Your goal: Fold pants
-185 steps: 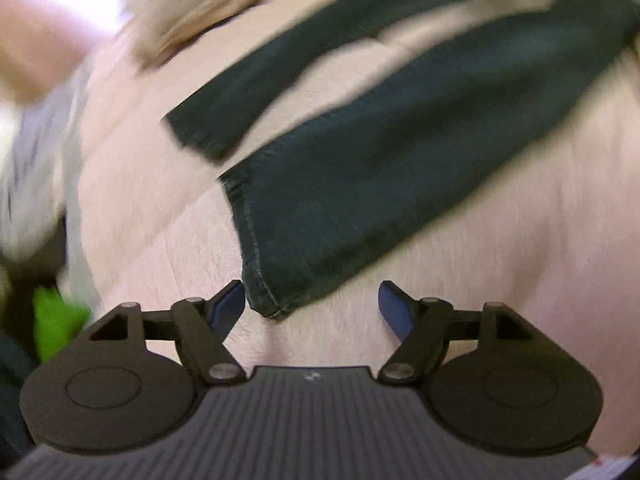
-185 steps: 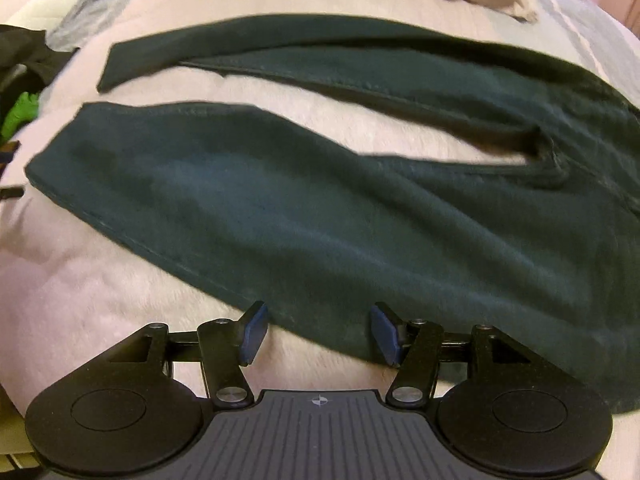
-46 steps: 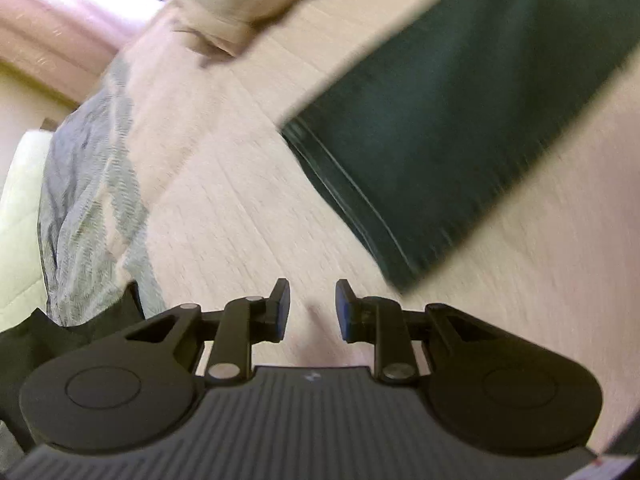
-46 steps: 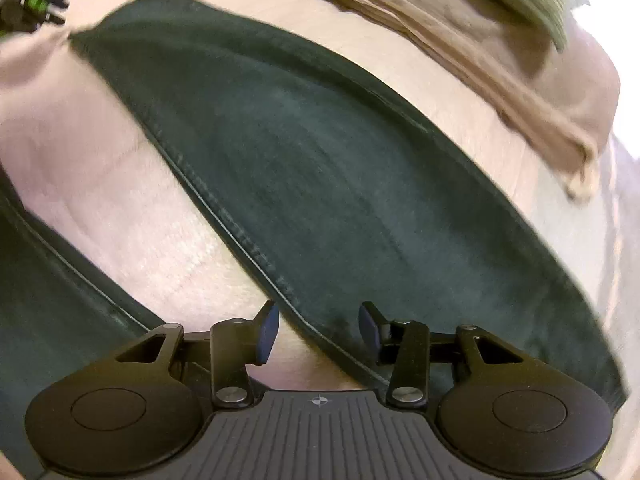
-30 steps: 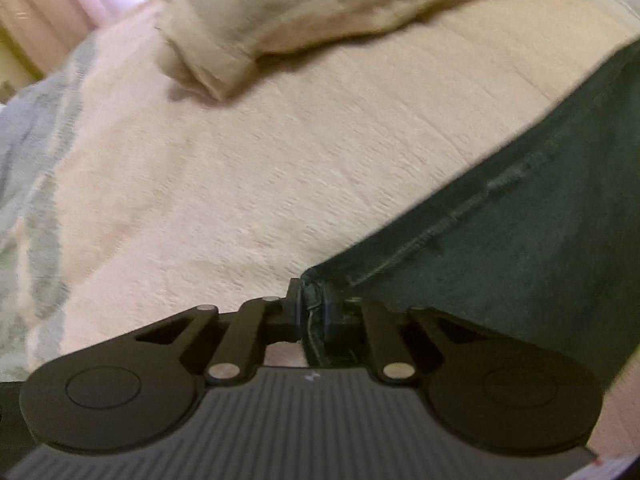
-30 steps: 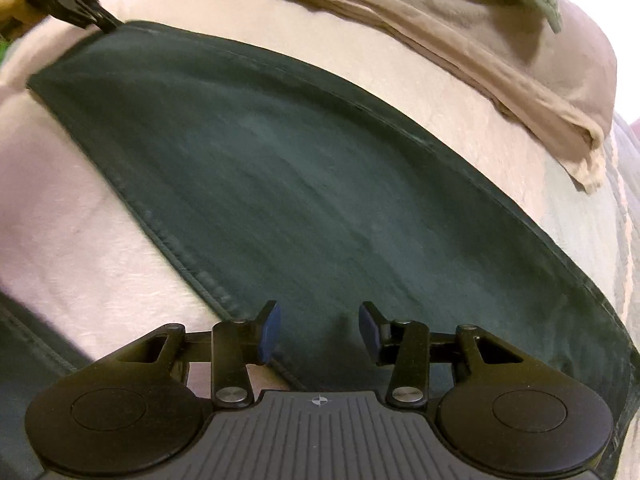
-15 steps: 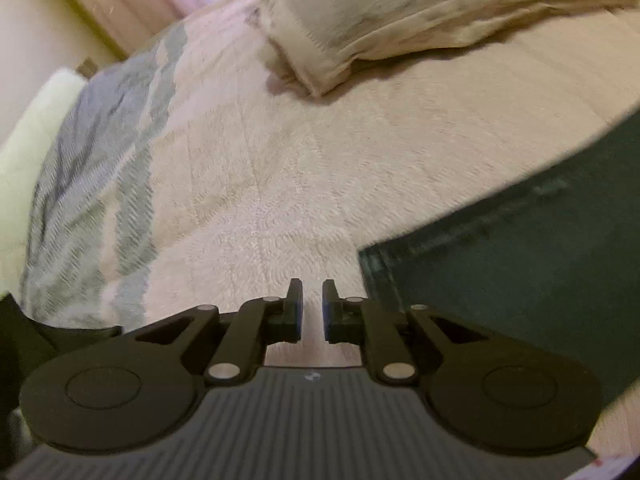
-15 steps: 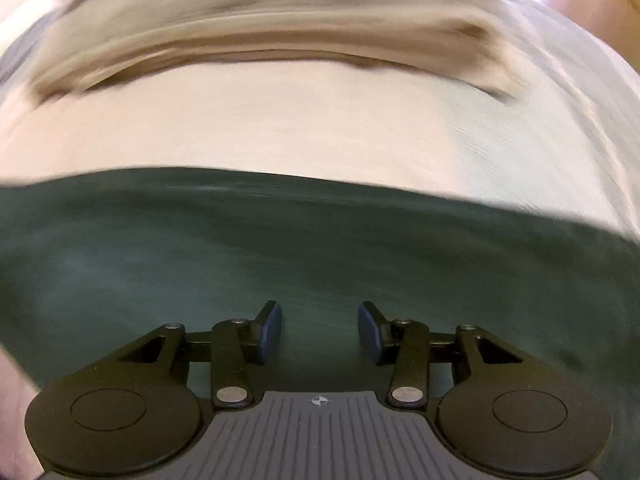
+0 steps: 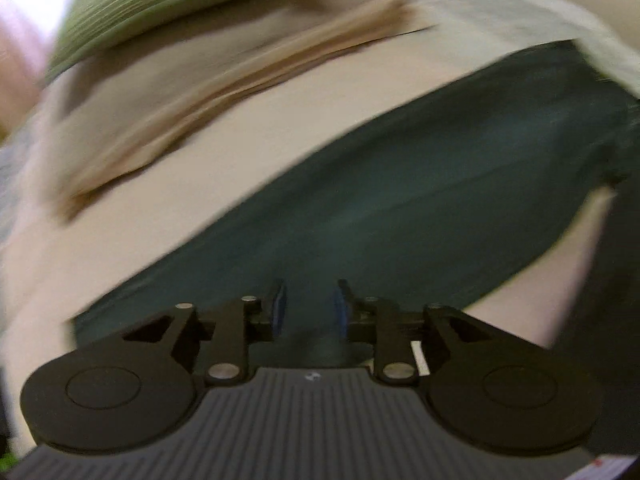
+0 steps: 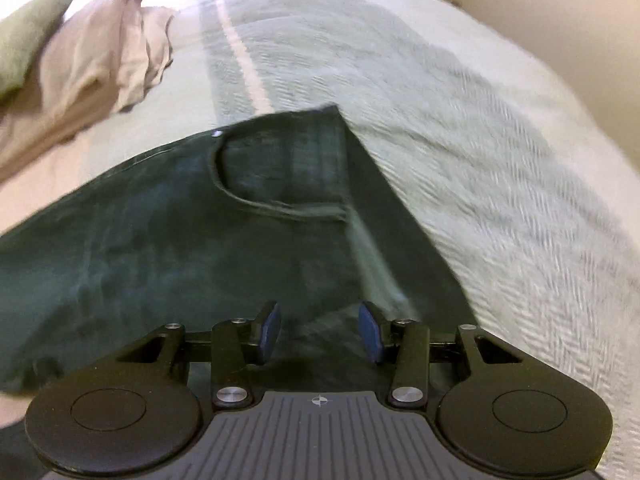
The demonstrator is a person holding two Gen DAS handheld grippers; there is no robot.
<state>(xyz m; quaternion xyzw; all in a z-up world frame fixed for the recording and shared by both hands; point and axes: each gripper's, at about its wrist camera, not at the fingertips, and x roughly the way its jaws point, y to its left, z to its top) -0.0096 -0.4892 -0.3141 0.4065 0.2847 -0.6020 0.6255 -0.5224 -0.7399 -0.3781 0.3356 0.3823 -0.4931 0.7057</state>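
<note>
Dark green pants (image 9: 420,200) lie flat on the bed, one leg running diagonally across the blurred left wrist view. My left gripper (image 9: 310,304) hovers over that leg, its blue-padded fingers apart with only a narrow gap and nothing held. In the right wrist view the waist end of the pants (image 10: 200,232) shows, with a curved front pocket seam (image 10: 256,200) and the waistband edge to the right. My right gripper (image 10: 318,336) stands open just above the waistband area, holding nothing.
A beige pillow (image 10: 96,64) and a green pillow (image 10: 24,28) lie at the head of the bed; both show blurred in the left wrist view as the beige pillow (image 9: 224,68) and green pillow (image 9: 160,4). A grey-green woven bedspread (image 10: 460,140) covers the right side, beside a cream wall (image 10: 560,12).
My left gripper let go of the leg hem it held a second ago, opened wider and swung over the leg. My right gripper swept along the pants to the waist end.
</note>
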